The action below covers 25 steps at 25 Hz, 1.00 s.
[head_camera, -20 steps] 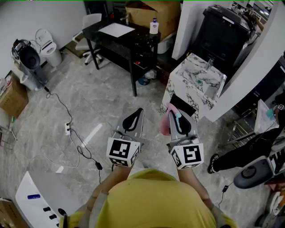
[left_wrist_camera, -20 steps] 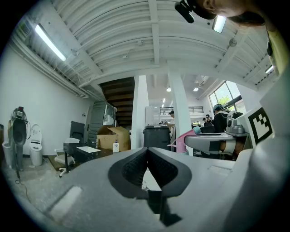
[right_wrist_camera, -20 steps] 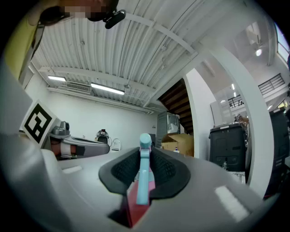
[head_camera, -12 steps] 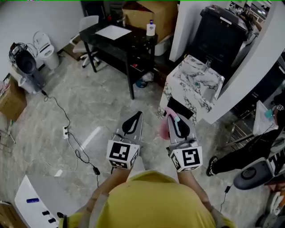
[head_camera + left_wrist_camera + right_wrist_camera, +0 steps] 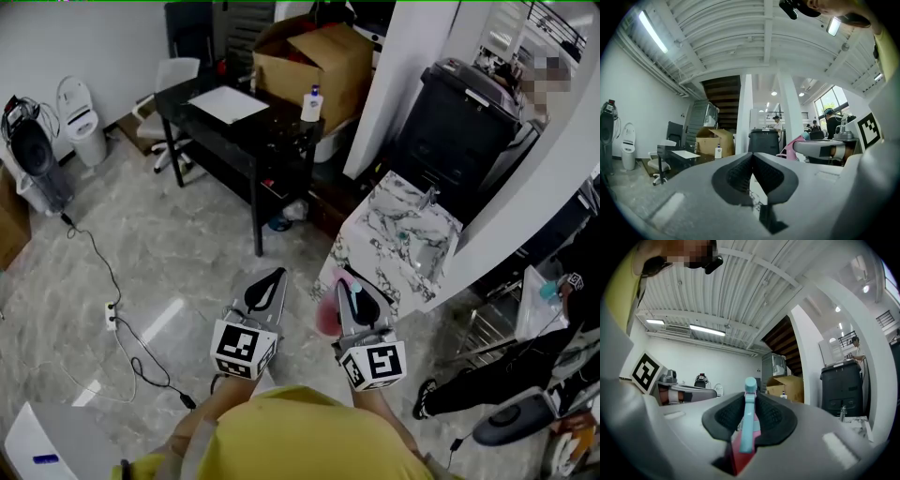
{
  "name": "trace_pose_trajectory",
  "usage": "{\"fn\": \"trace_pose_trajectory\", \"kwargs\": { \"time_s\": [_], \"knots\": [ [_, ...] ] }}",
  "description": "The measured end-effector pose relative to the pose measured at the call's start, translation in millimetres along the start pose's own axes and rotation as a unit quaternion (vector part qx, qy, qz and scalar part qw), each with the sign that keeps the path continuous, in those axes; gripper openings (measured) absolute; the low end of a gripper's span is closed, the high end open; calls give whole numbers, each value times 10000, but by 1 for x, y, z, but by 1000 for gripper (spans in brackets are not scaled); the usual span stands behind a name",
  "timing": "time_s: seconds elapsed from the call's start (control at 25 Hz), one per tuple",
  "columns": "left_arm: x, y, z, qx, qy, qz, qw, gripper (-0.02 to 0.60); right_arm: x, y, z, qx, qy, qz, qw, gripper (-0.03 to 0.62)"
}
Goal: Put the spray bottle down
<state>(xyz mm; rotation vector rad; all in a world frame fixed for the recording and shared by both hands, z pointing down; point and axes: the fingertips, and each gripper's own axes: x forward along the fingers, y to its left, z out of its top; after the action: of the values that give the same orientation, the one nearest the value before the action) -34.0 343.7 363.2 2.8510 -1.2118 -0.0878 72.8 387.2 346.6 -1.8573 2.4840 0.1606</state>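
The spray bottle [image 5: 326, 307] has a pink body and a teal trigger head [image 5: 749, 427]. My right gripper [image 5: 351, 292] is shut on it and holds it level in front of the person, above the floor. In the right gripper view the teal head stands upright between the black pads [image 5: 771, 417], which press on both its sides. My left gripper [image 5: 265, 285] hovers beside it to the left. Its black pads [image 5: 736, 174] meet with nothing between them. The pink bottle [image 5: 793, 142] also shows at the right of the left gripper view.
A marble-topped sink counter [image 5: 403, 239] stands just ahead and to the right. A black table [image 5: 234, 127] with a white sheet and a small bottle [image 5: 307, 103] is ahead on the left. Behind are a cardboard box [image 5: 309, 56] and a black bin [image 5: 459, 112]. A cable [image 5: 112, 300] runs over the floor.
The black table and marble counter have slid lower and nearer in the head view as the person moves toward them. Both grippers keep their pose and the bottle stays held.
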Motion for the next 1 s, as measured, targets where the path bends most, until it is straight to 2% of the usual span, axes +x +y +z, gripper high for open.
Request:
{"fn": "trace_pose_trajectory", "kwargs": {
  "time_s": [0.24,0.48,0.76,1.0],
  "knots": [
    [67,77,15,92,-85,-91,9999,3,102,-18,3,3,-49,-66,10000,63],
    [126,137,16,106,-94,-300,9995,3,185,-31,-2,-14,-125,-204,9997,63],
    [158,180,10,10,-60,-421,9991,3,239,-37,-15,-7,-42,-339,9994,63],
    [171,206,-1,-123,32,-338,9993,3,273,-40,-24,4,28,-225,9997,63]
  ]
}}
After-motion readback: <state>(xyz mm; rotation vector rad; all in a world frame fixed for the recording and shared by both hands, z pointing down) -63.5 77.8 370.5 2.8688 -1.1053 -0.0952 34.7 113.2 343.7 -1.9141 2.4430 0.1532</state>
